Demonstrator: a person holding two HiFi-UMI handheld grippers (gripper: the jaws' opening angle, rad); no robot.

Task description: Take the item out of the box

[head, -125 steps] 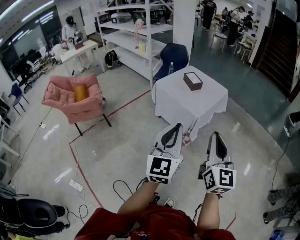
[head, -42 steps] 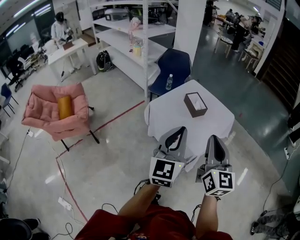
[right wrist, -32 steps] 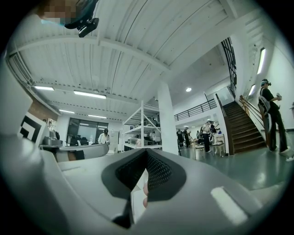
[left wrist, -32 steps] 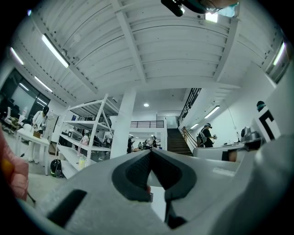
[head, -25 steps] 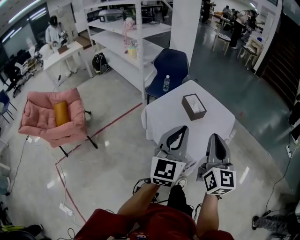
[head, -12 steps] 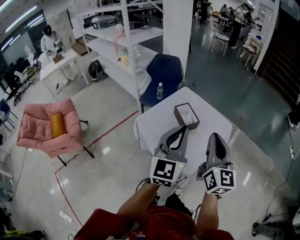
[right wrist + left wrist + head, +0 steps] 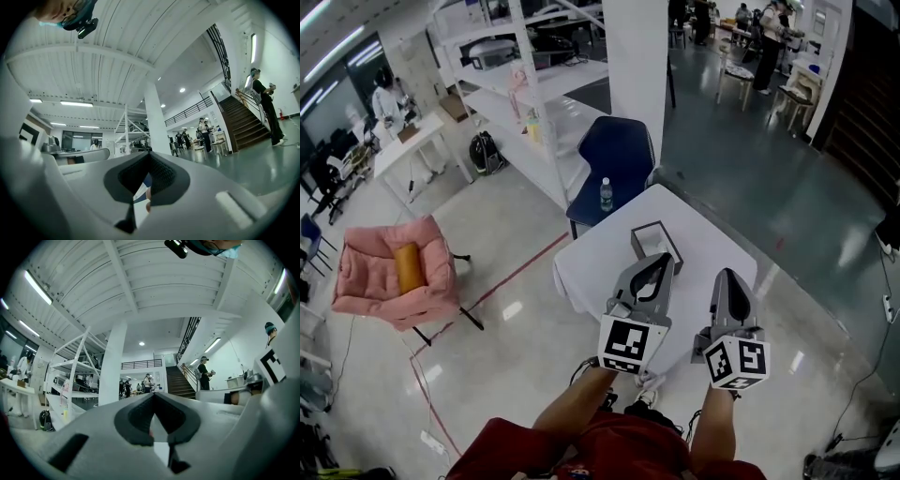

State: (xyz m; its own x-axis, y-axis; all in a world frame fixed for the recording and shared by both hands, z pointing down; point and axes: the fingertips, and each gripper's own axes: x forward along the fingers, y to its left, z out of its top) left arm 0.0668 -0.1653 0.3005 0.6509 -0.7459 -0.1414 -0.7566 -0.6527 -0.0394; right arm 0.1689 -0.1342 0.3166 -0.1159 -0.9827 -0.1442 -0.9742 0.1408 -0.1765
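A small dark box (image 7: pixel 649 241) with a pale inside lies open on a table under a white cloth (image 7: pixel 703 251). In the head view both grippers are held side by side in front of me, over the table's near part. My left gripper (image 7: pixel 660 259) is shut, with its tip just short of the box and covering the box's near edge. My right gripper (image 7: pixel 727 275) is shut too, over the bare cloth to the right of the box. Nothing is held in either. In the gripper views the left gripper (image 7: pixel 153 393) and right gripper (image 7: pixel 149 153) show jaws that meet at the tips.
A blue chair (image 7: pixel 617 155) with a water bottle (image 7: pixel 606 194) on it stands behind the table. A white column (image 7: pixel 636 56) and a shelving rack (image 7: pixel 525 84) rise beyond. A pink armchair (image 7: pixel 389 277) sits far left. People stand at the back.
The table and its box have come much closer and now lie right under the grippers. Both grippers stay shut and side by side.
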